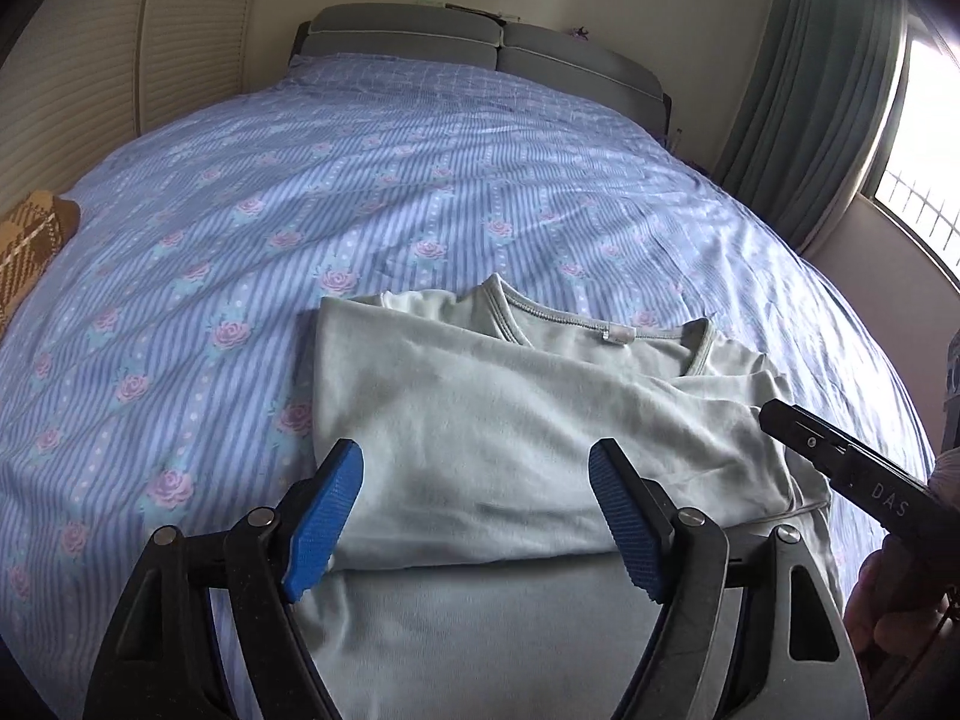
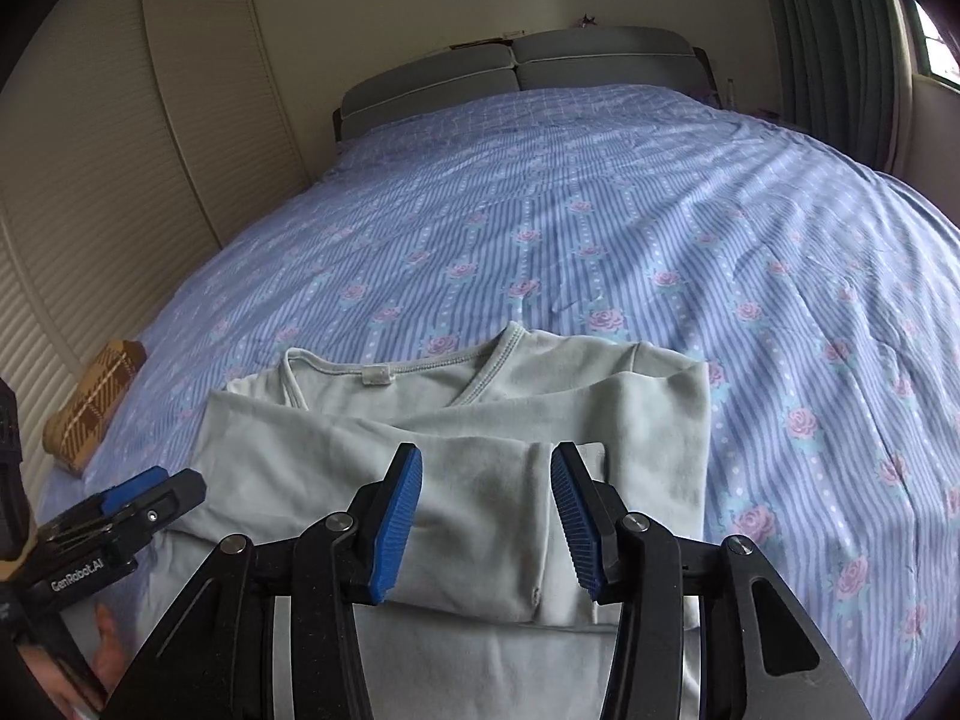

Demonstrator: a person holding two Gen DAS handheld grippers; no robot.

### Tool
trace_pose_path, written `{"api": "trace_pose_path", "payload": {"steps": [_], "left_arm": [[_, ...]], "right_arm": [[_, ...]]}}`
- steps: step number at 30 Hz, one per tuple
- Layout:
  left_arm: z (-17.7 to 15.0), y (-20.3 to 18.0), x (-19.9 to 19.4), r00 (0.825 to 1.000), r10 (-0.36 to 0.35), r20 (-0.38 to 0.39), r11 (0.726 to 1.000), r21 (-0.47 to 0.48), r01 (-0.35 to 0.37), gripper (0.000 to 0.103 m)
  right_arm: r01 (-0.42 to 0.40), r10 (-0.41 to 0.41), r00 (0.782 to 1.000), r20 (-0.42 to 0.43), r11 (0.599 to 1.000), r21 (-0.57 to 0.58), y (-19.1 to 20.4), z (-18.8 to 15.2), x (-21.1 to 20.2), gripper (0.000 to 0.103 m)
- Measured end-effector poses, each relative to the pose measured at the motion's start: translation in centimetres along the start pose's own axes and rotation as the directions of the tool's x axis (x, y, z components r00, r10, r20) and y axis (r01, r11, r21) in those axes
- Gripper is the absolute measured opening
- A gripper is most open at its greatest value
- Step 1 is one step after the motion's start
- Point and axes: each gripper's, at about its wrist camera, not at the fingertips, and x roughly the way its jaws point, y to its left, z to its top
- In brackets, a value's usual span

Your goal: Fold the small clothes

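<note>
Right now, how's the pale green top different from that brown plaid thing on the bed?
The pale green top is plain, larger and lies between both grippers; the brown plaid item is checked, smaller and sits off at the bed's left edge. The top's neckline is visible; what the plaid item is cannot be told. Both rest on the floral bedspread.

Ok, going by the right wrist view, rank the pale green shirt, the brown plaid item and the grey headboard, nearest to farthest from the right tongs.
1. Pale green shirt: directly beneath the open right tongs.
2. Brown plaid item: far left, at the bed's edge.
3. Grey headboard: far end of the bed.
</note>
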Motion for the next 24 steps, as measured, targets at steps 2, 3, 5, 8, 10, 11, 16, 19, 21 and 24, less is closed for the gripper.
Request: {"api": "trace_pose_path", "payload": {"steps": [2, 3, 5, 8, 10, 11, 16, 19, 21, 24], "left_arm": [[-0.3, 0.3, 1.1, 0.999, 0.016, -0.030, 1.000, -0.002, -0.016, 0.077], [-0.4, 0.6, 1.6, 0.999, 0.019, -0.044, 1.000, -0.005, -0.020, 0.077], [-0.8, 0.8, 2.1, 0.998, 0.039, -0.043, 0.999, 0.008, -0.038, 0.078], [-0.9, 0.6, 1.9, 0.998, 0.054, -0.038, 0.998, 0.026, -0.053, 0.078], [-0.9, 0.5, 1.1, 0.998, 0.057, -0.034, 0.998, 0.022, -0.056, 0.078], [-1.0, 0.5, 0.4, 0.998, 0.052, -0.031, 0.998, 0.019, -0.052, 0.078], [-3.0, 0.2, -5.2, 0.997, 0.078, 0.002, 0.995, 0.069, -0.078, 0.079], [-5.8, 0.9, -9.1, 0.993, 0.122, 0.007, 0.990, 0.067, -0.122, 0.082], [-7.9, 1.3, -11.4, 0.990, 0.138, 0.002, 0.989, 0.045, -0.138, 0.081], [-11.0, 1.5, -14.4, 0.987, 0.162, 0.010, 0.986, 0.035, -0.162, 0.081]], "right_arm": [[-0.031, 0.032, 0.999, -0.044, 0.999, 0.019, -0.4, 0.0, 1.4, 0.046], [-0.038, 0.041, 0.997, -0.072, 0.999, 0.032, -0.7, -0.1, 2.1, 0.046], [-0.018, 0.023, 0.994, -0.111, 0.999, 0.051, -1.4, -0.5, 3.1, 0.046], [-0.022, 0.029, 0.994, -0.108, 0.998, 0.066, -1.6, -0.8, 2.9, 0.046], [-0.021, 0.026, 0.995, -0.094, 0.998, 0.061, -1.2, -0.7, 2.0, 0.046], [-0.023, 0.027, 0.997, -0.078, 0.998, 0.055, -0.9, -0.6, 1.2, 0.046], [0.076, -0.076, 0.997, 0.032, 0.997, -0.007, 1.2, -1.5, -5.3, 0.072], [0.157, -0.154, 0.985, 0.074, 0.987, -0.027, 2.0, -4.1, -9.7, 0.073], [0.215, -0.213, 0.973, 0.088, 0.977, -0.014, 2.2, -6.2, -12.3, 0.073], [0.250, -0.256, 0.962, 0.090, 0.966, 0.072, 1.5, -9.7, -15.9, 0.073]]}}
